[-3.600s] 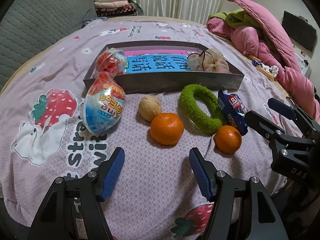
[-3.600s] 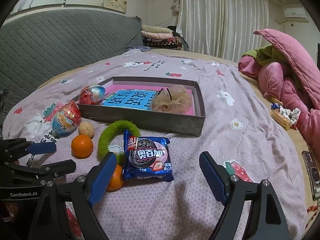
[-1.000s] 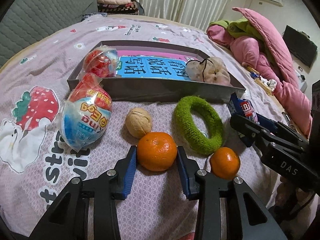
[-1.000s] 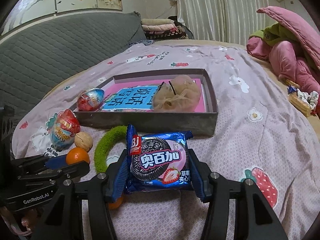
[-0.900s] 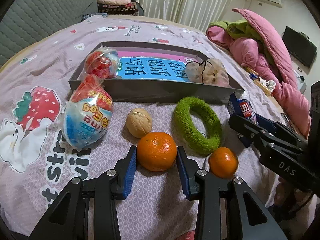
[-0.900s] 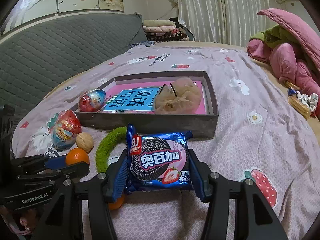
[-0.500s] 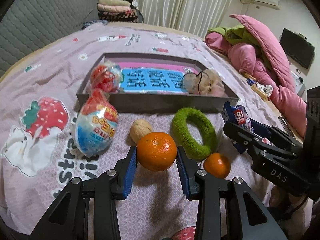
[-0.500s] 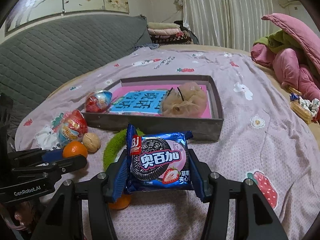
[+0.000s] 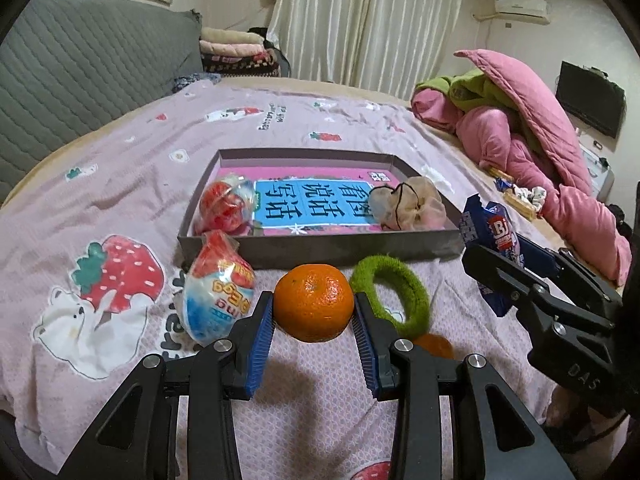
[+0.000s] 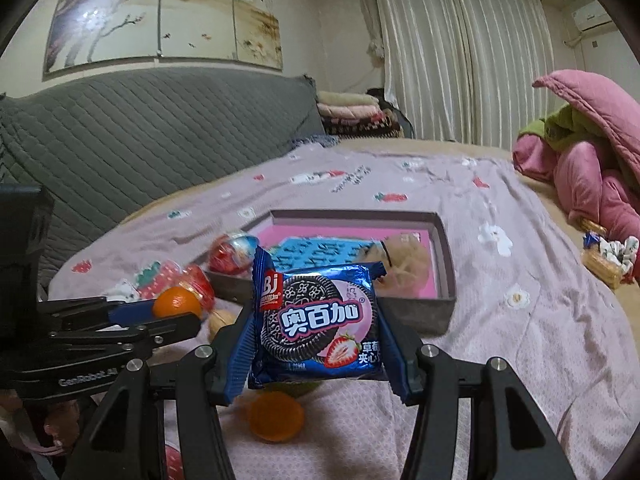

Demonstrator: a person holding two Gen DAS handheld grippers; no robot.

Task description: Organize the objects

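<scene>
Both grippers hold a snack clear of the bedspread, in front of the grey tray.

The left gripper (image 9: pixel 314 316), black-framed with ribbed blue pads, is clamped narrowly on a round, dimpled orange (image 9: pixel 313 302) and tilts downward over the bed. The right gripper (image 10: pixel 316 344), jaws set wider, pinches the two side edges of a glossy blue-and-pink cookie packet (image 10: pixel 318 322), held upright with its print facing the camera. Below on the soft lilac bedspread (image 9: pixel 120 160) with strawberry prints lie a second orange (image 10: pixel 276 416), a fuzzy green ring (image 9: pixel 390 294), a walnut (image 10: pixel 220 320) and a foil-wrapped toy egg (image 9: pixel 218 300). Just beyond stands the shallow rectangular tray (image 9: pixel 320 246), holding a pink-and-blue book (image 9: pixel 312 202), another wrapped egg (image 9: pixel 226 208) and a beige mesh pouch (image 9: pixel 412 208).
</scene>
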